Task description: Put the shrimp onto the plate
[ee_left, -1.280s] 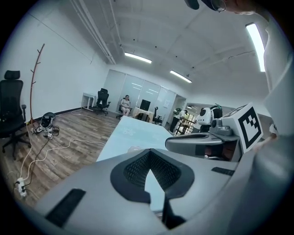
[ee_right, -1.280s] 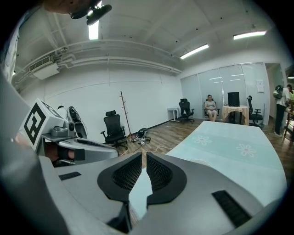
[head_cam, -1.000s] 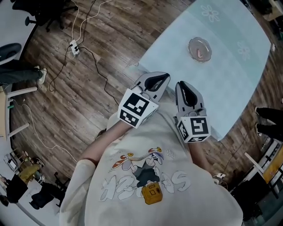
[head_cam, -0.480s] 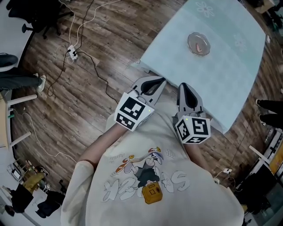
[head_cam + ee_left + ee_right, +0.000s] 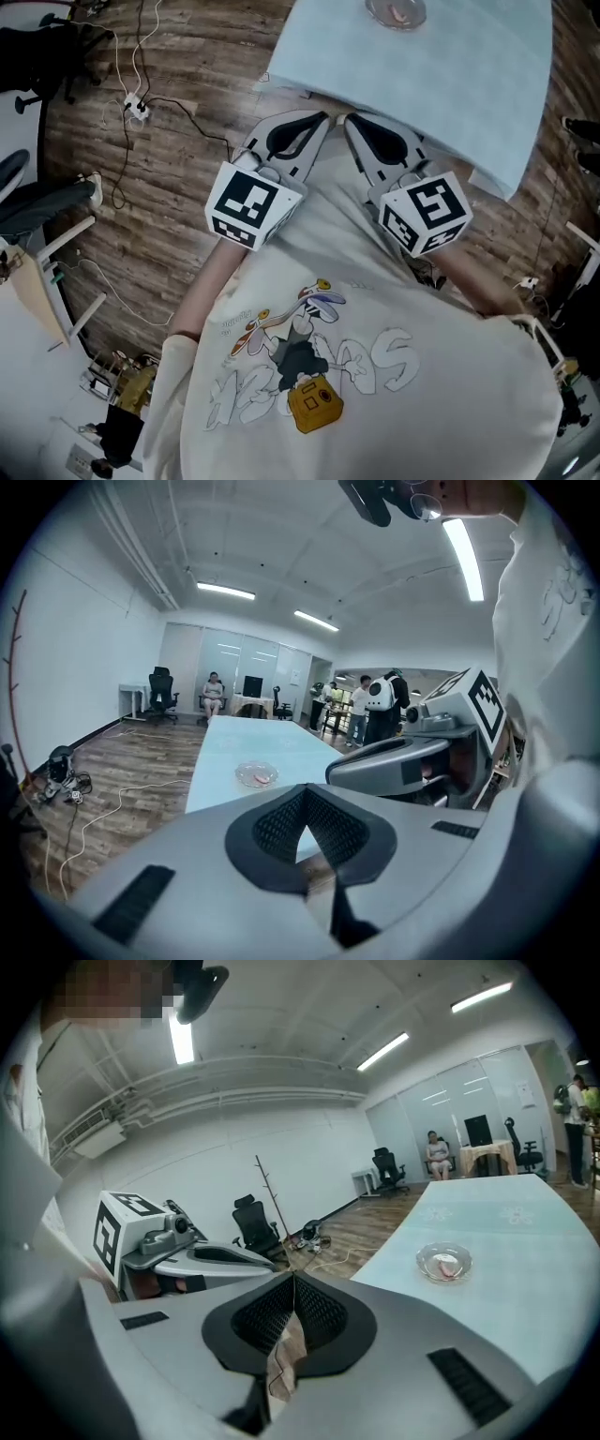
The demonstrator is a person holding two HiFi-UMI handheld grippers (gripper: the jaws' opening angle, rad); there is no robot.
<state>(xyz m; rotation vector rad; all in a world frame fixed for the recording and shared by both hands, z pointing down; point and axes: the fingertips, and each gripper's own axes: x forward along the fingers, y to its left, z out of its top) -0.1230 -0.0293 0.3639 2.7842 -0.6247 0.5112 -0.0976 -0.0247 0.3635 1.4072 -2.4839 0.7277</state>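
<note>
A clear glass plate (image 5: 396, 11) stands on the pale blue table (image 5: 441, 75) at the top of the head view. A pink shrimp (image 5: 262, 778) lies in the plate (image 5: 256, 774); the right gripper view also shows the shrimp (image 5: 448, 1264) in the plate (image 5: 444, 1262). My left gripper (image 5: 322, 119) and right gripper (image 5: 350, 121) are held close to my chest, short of the table's near edge and far from the plate. Both are shut with nothing between the jaws. Each gripper view shows the other gripper alongside.
The table sits on a wood floor (image 5: 169, 159) with cables and a power strip (image 5: 136, 107) to the left. Office chairs (image 5: 253, 1222) and a coat stand (image 5: 272, 1199) stand by the wall. People sit and stand at the room's far end (image 5: 375, 705).
Both grippers have drawn back toward my body, off the table's near edge. The head view has tipped downward, so the plate now sits at its top edge.
</note>
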